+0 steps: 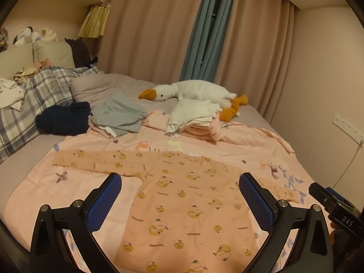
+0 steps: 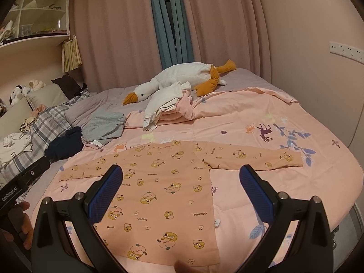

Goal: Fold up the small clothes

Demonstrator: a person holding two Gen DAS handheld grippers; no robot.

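Peach shirt (image 2: 163,195), sleeves spread sideways

The right gripper (image 2: 180,182) hangs wide open above a peach long-sleeved shirt (image 2: 163,195), spread flat on the pink quilt (image 2: 250,122).

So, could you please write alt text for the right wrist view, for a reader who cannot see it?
A peach long-sleeved top with a cartoon print lies flat, sleeves spread, on a pink blanket over a bed. The right gripper hovers above it, fingers open and empty. Behind lie a plush goose and folded clothes.
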